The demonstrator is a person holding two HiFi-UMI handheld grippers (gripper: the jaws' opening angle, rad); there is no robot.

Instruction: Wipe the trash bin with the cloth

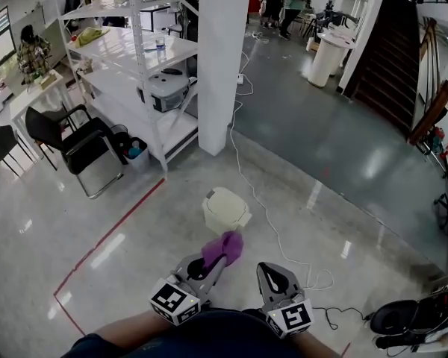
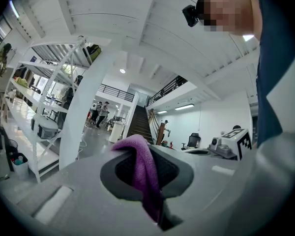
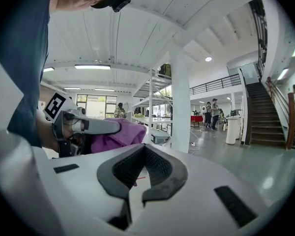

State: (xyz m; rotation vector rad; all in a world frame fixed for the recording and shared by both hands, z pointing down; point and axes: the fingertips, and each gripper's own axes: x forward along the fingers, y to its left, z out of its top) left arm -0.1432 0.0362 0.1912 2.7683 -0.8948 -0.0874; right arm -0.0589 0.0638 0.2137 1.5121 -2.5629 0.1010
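Your left tool (image 1: 207,267) is clamped on the purple microfibre cloth (image 1: 224,247), which bunches out past its tips. The cream plastic trash bin with its closed lid (image 1: 225,211) stands on the glossy grey floor (image 1: 343,162) just ahead of the cloth, apparently not touched by it, so by my judgement the wiping has not started. Your right tool (image 1: 272,274) has its jaws drawn together on nothing. No brand or writing is readable; only the black-and-white square markers show.
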